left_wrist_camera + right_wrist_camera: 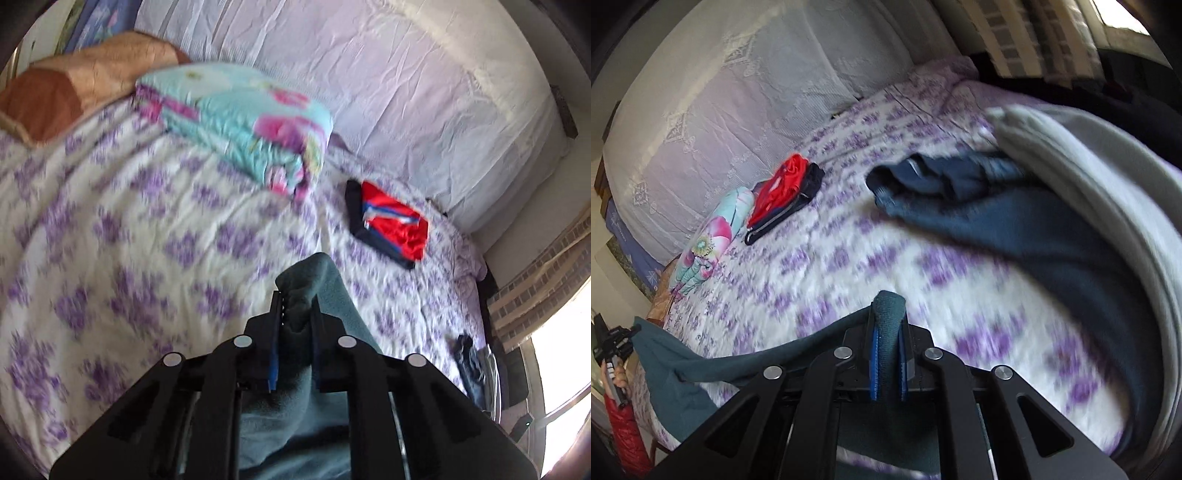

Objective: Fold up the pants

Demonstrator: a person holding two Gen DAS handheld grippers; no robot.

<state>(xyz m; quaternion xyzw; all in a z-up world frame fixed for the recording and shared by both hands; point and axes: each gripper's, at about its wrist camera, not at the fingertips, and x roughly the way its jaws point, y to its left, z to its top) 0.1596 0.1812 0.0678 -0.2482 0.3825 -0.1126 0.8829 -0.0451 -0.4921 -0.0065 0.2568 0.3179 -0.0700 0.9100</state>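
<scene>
Pants [295,417] of teal fleece hang between your two tools, lifted off the bed [122,229]: soft, light and limp, so expect them to sag and swing rather than hold any shape. The thick hem gives the surest hold, and you already have it at two points, with the cloth stretched between them. Your left hand-held gripper [295,314] is clenched on a bunched edge that pokes up past its fingertips; no earlier view shows how it got there. Your right hand-held gripper [888,332] is clamped on a rolled fold of the same fabric, which loops over the blue pads [874,362].

Beyond the tools, in the right wrist view, a heap of dark blue clothes [945,177] and a grey garment [1089,155] lies on the purple-flowered cover. Farther off sit a folded red and navy garment [391,225] and a rolled floral quilt [251,125]. Keep the swinging fleece clear of them when you lay it down.
</scene>
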